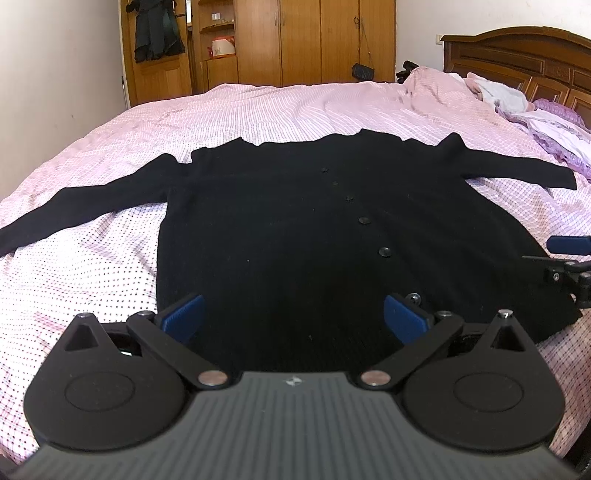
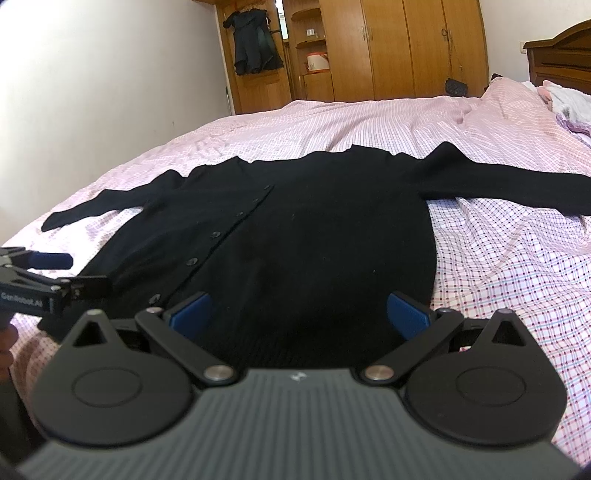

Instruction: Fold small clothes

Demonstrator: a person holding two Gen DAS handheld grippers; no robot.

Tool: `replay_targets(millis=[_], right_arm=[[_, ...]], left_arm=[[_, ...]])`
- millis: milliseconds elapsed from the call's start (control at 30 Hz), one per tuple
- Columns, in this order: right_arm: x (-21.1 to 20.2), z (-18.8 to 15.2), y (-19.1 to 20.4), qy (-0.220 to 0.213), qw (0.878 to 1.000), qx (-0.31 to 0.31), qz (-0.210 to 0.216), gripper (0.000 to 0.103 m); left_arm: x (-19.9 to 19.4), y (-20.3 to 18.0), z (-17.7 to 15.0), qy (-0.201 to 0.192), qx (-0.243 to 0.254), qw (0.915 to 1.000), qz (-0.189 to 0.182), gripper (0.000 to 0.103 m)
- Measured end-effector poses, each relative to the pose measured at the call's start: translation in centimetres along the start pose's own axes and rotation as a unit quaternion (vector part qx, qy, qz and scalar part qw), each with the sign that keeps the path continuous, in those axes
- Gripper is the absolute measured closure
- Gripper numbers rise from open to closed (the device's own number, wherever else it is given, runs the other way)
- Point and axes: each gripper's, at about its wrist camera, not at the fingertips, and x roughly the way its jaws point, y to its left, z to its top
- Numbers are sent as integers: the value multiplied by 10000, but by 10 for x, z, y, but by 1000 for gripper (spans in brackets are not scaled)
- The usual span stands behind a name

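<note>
A black buttoned cardigan (image 1: 295, 229) lies flat on the pink bed, both sleeves spread out to the sides; it also shows in the right wrist view (image 2: 317, 236). My left gripper (image 1: 293, 317) is open and empty, hovering over the cardigan's near hem. My right gripper (image 2: 299, 314) is open and empty, also over the near hem, further right. The right gripper shows at the right edge of the left wrist view (image 1: 569, 258); the left gripper shows at the left edge of the right wrist view (image 2: 48, 273).
The pink checked bedsheet (image 1: 92, 266) covers the bed. A pile of pale and purple bedding (image 1: 535, 107) lies by the wooden headboard (image 1: 517, 55). A wooden wardrobe (image 1: 295, 40) stands behind, with dark clothes (image 1: 157, 33) hanging on it.
</note>
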Motion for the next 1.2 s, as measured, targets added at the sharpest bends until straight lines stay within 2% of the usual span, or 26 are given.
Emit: replay_targets(millis=[1200], right_arm=[[-1, 1, 2, -27, 9999, -114, 12, 0]], left_arm=[[2, -1, 0, 50, 40, 10000, 24, 0]])
